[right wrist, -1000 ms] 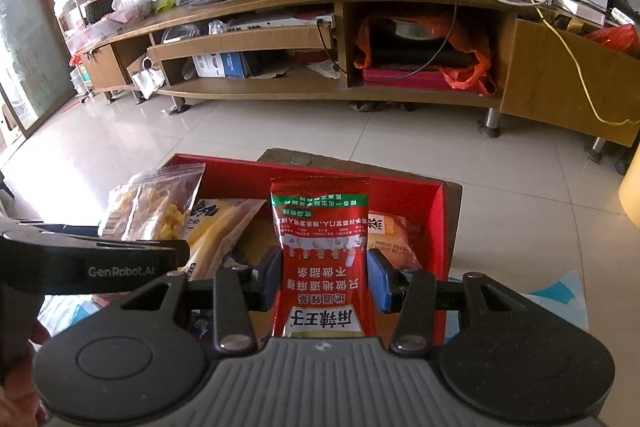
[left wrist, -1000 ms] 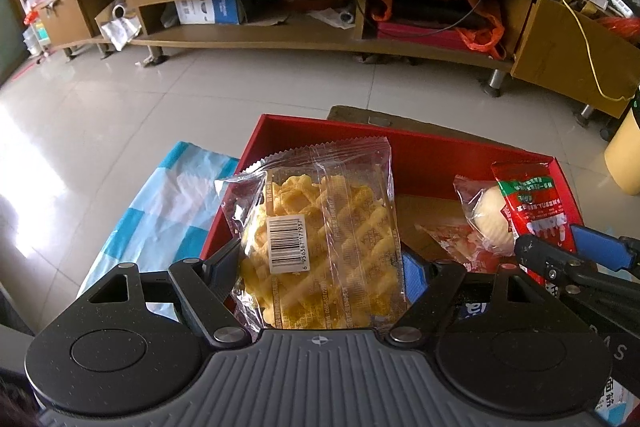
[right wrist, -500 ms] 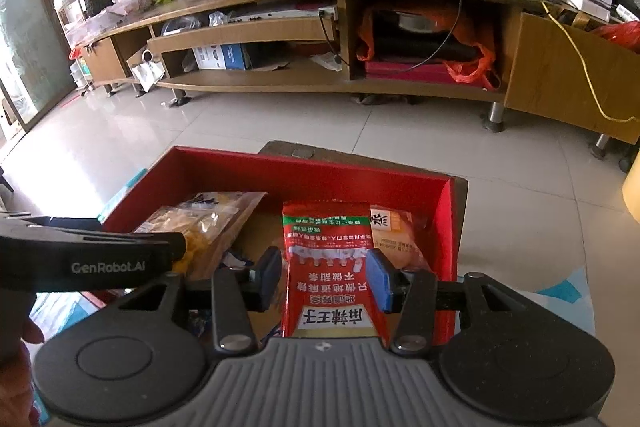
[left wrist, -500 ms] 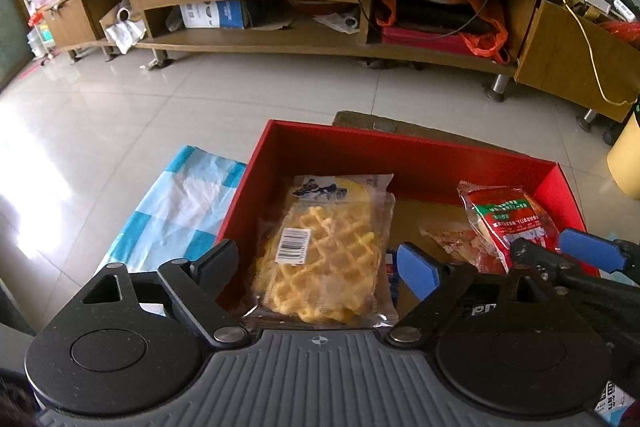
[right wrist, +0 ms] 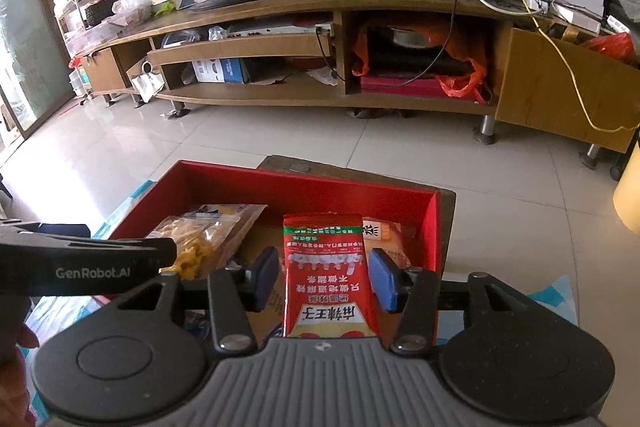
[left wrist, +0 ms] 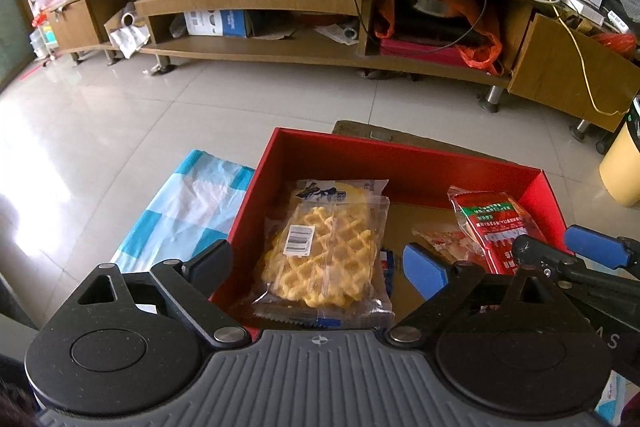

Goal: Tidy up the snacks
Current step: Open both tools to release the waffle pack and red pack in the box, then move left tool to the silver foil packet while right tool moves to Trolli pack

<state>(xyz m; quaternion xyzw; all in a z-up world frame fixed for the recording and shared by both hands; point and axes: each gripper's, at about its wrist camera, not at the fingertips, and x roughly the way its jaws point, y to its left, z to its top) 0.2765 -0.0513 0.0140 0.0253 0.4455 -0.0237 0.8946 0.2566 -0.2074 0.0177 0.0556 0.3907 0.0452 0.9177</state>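
Both claws are over the red box (left wrist: pixel 404 163) right now. On the left, the left claw (left wrist: pixel 320 265) is spread wide and grips nothing; the waffle pack (left wrist: pixel 326 255) lies flat in the box between its two fingers, but they do not touch it. That pack sits on top of another pack with a blue picture on it, so two snacks are stacked on the left side of the box. On the right, the right claw (right wrist: pixel 322 277) is also spread, with a small gap on each side of the red packet (right wrist: pixel 328 267). I think it has let go, since the blue pads (right wrist: pixel 384 281) stand off from the packet. The red packet leans on an orange packet (right wrist: pixel 382 233) in the right part of the box. So at least four snacks look put away, and this step seems done. The middle of the box floor is bare cardboard, so there is room for more. Beside the box lies a blue and white bag (left wrist: pixel 192 203) on the floor. I cannot tell if more snacks wait outside the box, because the claws hide the near part. Next, both claws would likely lift away and look for more.
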